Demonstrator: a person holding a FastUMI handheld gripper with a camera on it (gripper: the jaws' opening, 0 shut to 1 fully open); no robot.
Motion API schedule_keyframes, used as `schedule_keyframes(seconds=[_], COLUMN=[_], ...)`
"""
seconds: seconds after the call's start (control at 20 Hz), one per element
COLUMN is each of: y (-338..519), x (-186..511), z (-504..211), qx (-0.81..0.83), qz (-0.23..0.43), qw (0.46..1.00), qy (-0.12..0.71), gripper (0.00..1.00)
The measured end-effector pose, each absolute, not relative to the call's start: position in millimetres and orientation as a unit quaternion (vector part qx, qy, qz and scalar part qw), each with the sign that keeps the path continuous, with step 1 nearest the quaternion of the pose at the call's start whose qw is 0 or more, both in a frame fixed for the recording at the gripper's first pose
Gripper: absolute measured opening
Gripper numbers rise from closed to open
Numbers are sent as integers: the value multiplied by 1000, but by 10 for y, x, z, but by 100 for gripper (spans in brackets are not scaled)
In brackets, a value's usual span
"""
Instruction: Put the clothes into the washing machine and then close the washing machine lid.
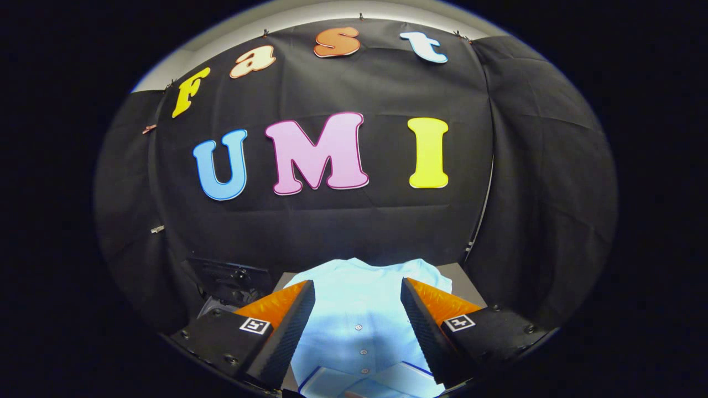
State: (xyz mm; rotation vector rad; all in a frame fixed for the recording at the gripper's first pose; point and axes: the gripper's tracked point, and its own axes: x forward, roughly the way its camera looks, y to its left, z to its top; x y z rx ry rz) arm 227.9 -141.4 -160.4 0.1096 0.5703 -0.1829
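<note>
A pale blue buttoned shirt (359,315) lies spread flat on a grey table (469,281), its collar nearest me. My gripper (358,284) hovers over the shirt, open wide, with the button row showing in the gap between the two fingers (287,326). Neither finger touches the cloth as far as I can tell. The shirt's far hem reaches beyond the fingertips toward the table's back edge.
A dark piece of equipment (229,279) sits low at the back left, beside the table and in front of the black cloth wall. The table's right back corner shows bare grey past the shirt.
</note>
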Motion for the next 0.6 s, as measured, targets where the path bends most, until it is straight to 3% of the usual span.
schedule_keyframes(seconds=[0.6], y=[-1577], x=[2415], z=[-2463], qx=[32], qz=[-88], qw=[913], qy=[397], gripper=[98])
